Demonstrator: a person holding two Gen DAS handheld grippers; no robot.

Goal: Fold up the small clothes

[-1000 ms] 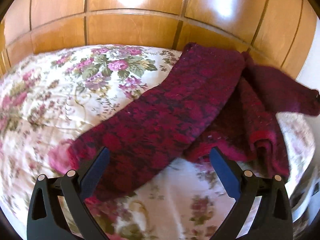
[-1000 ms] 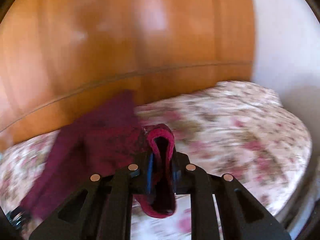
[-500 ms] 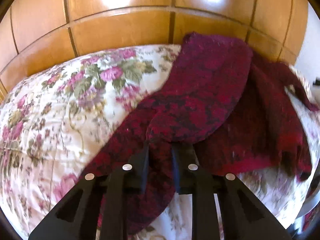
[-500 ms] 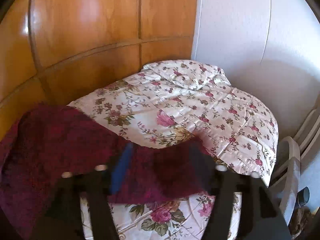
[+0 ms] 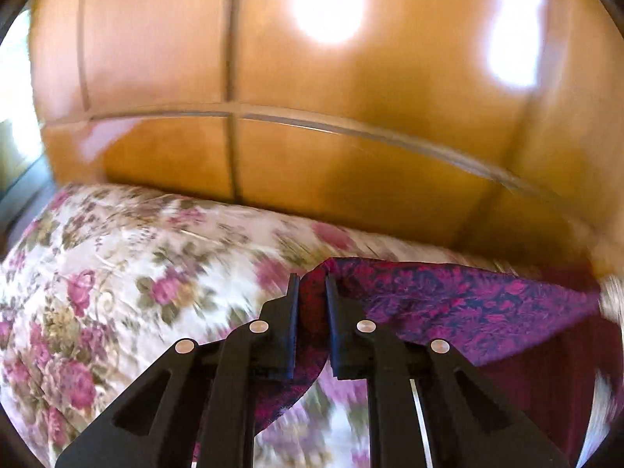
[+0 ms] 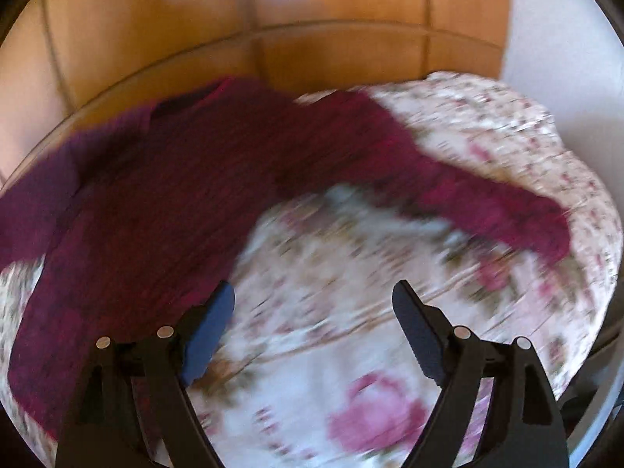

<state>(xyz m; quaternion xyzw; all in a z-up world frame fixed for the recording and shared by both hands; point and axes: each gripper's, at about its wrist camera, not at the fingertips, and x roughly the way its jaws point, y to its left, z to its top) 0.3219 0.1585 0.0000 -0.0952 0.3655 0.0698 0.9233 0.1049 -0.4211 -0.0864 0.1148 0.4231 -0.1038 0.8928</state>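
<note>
Tools first: my left tool is closing, pinching a corner of the dark red knitted garment lifted off the bed; my right tool is opening, empty, beside the garment's spread body. Risk: the thin pinch slips and the fold collapses against the wooden headboard.

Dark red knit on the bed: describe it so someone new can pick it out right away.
Find the bed with the floral quilt against the wood-panelled wall. The dark red sweater sprawls across its far-left part, one sleeve trailing right. It is the only plain dark, unflowered fabric there.
</note>
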